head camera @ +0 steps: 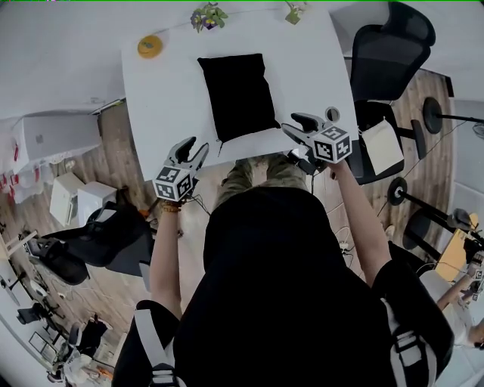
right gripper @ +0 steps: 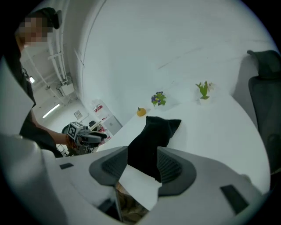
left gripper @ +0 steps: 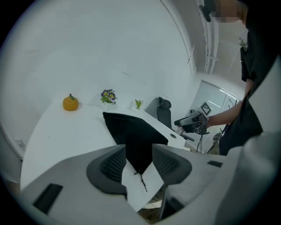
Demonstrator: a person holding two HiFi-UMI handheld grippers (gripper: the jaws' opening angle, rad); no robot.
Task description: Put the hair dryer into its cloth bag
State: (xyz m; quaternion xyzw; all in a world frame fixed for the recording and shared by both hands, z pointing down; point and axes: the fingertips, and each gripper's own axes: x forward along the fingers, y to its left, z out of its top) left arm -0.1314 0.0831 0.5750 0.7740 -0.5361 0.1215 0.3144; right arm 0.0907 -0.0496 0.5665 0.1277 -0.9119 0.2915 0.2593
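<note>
L gripper [head camera: 197, 145] spread — cloth bag [head camera: 238, 94] flat on table [head camera: 166, 91].

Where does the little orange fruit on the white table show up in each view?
Head view: orange fruit on the table, far left corner, upper left.
Left gripper view: fruit left of centre, at the far edge.
Right gripper view: fruit small, mid-picture, beyond the black cloth bag.
Shared landmark: the black cloth bag.

White table [head camera: 166, 98] is seen over wood floor [head camera: 115, 155]. Orange round ornament [head camera: 150, 46], purple flower pot [head camera: 208, 15] and small green plant [head camera: 294, 10] are lined along its far edge. Black office chair [head camera: 389, 53] is parked just beside its right side.
</note>
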